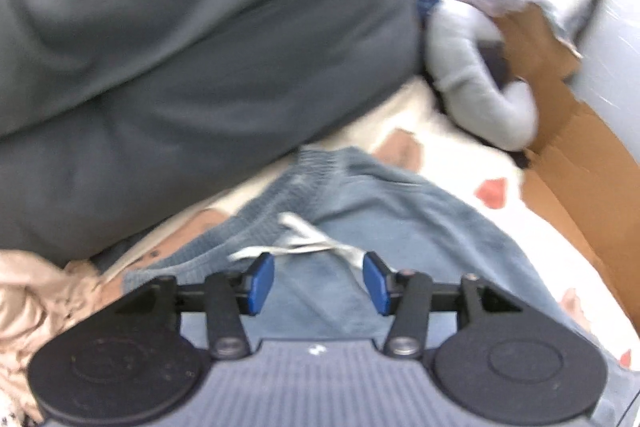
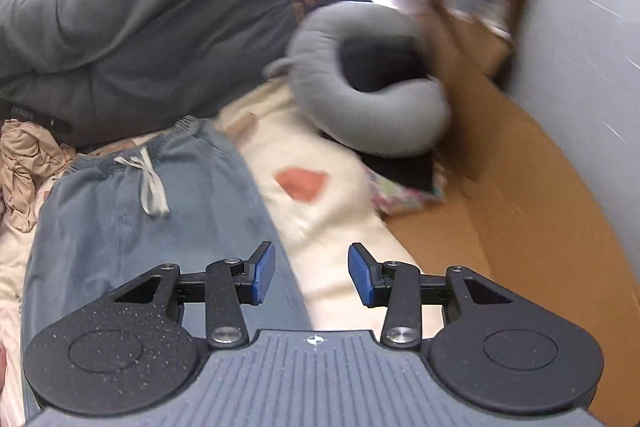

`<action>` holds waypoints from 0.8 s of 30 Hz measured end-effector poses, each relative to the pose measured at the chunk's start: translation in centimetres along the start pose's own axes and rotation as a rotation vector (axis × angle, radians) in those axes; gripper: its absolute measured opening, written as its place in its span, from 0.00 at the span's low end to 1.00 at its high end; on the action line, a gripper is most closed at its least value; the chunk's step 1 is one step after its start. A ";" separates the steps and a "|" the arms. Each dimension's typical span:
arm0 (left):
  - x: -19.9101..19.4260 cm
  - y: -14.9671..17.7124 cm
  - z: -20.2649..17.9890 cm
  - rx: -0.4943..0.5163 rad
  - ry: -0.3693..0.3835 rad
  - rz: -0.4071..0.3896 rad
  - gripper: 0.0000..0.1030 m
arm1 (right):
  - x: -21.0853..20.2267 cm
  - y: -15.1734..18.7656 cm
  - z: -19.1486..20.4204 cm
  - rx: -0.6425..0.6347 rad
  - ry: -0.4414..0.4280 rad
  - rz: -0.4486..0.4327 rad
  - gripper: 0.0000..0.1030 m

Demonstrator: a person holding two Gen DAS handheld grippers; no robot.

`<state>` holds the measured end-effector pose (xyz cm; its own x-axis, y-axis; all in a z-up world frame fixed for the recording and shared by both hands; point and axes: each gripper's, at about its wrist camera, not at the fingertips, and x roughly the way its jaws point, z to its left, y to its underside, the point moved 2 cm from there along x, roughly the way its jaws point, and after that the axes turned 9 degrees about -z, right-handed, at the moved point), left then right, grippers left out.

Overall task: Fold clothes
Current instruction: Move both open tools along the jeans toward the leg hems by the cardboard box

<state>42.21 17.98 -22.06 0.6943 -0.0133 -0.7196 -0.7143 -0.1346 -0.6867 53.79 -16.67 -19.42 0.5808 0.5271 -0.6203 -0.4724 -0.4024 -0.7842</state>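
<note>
Left gripper (image 1: 319,283): jaws parted about halfway, blue pads (image 1: 262,281) clear of any cloth, nothing between them. It hangs above the blue-grey drawstring trousers (image 1: 360,211), just below their waistband, with the white drawstring (image 1: 304,239) showing in the gap between the pads (not pinched, as far as the blurred left wrist view allows).

Right gripper (image 2: 312,273): jaws also parted about halfway, empty. Its left pad (image 2: 264,273) sits over the right edge of the trousers (image 2: 160,211); its right pad over the cream bedcover (image 2: 340,211) beside them. No contact with either visible.

Landmark: the trousers. They lie flat on the cream bedcover (image 1: 440,155), waistband away from the grippers.

Counts:
- trousers: one, with one drawstring (image 2: 150,183) tied in a bow at the waistband.
- dark grey garment (image 2: 160,27): one large heap beyond the waistband (same heap fills the upper left wrist view (image 1: 200,47)).
- beige crumpled cloth (image 2: 24,167): one, left of the waistband; also at (image 1: 36,291).
- grey curved pillow (image 2: 360,99): one, beyond and right of the trousers, lying on a dark flat item.
- cardboard sheet (image 2: 500,207): one, right of the trousers, along the pale wall.
- red patches on the bedcover: one in the right wrist view (image 2: 300,183), at least two in the left.
</note>
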 end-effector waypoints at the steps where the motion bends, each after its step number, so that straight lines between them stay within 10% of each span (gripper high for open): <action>1: -0.1 -0.7 -1.1 0.023 0.016 -0.002 0.56 | -1.3 1.1 -1.0 0.013 0.012 -0.005 0.47; 24: 8.8 -5.2 -16.8 0.134 0.152 0.141 0.65 | -19.4 23.4 -13.2 0.514 0.389 -0.016 0.48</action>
<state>53.54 1.96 -23.11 0.5852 -0.1728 -0.7923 -0.8031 0.0114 -0.5957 40.24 -46.22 -25.95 0.7429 0.1818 -0.6443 -0.6627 0.0642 -0.7461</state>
